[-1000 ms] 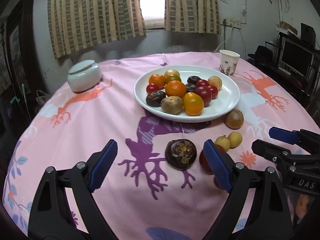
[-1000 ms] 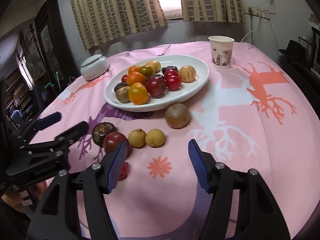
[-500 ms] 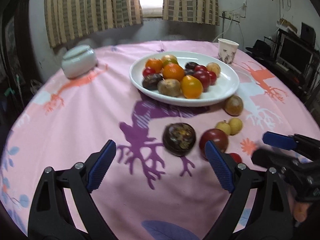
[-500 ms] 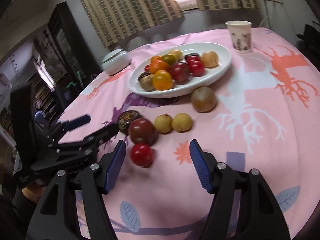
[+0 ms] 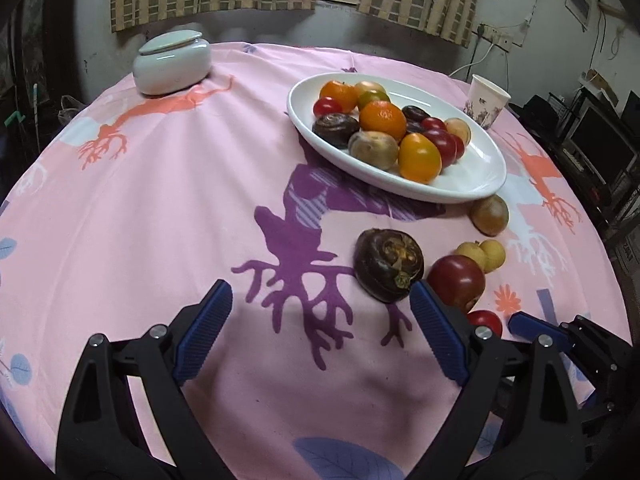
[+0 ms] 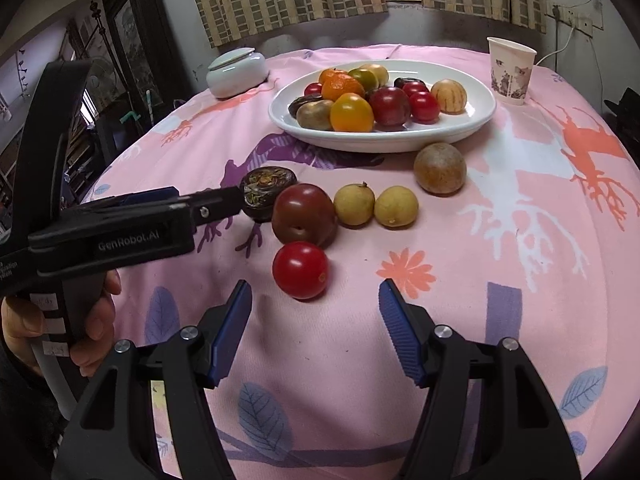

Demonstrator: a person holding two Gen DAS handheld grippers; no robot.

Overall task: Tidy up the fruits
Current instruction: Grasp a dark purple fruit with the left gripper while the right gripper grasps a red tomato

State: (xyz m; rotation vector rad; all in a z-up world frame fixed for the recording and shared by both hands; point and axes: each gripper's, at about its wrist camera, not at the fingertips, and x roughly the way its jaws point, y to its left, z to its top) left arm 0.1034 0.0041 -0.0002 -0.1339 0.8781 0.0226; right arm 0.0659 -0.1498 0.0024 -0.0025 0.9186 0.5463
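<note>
Both grippers are open and empty. The right gripper [image 6: 315,328] aims at the red tomato [image 6: 300,269] on the surface. I think the next move is to lower, close on it, and carry it to the plate [image 6: 476,118].

Your left gripper [image 5: 320,328]: black plastic frame, two fingers faced with ribbed blue pads [image 5: 204,332], silver screws at the joints. Side of the body, seen from the right wrist, is lettered "GenRobot.AI" in white. Your right gripper [image 6: 314,328]: same black frame, blue ribbed pads, silver screws.
</note>
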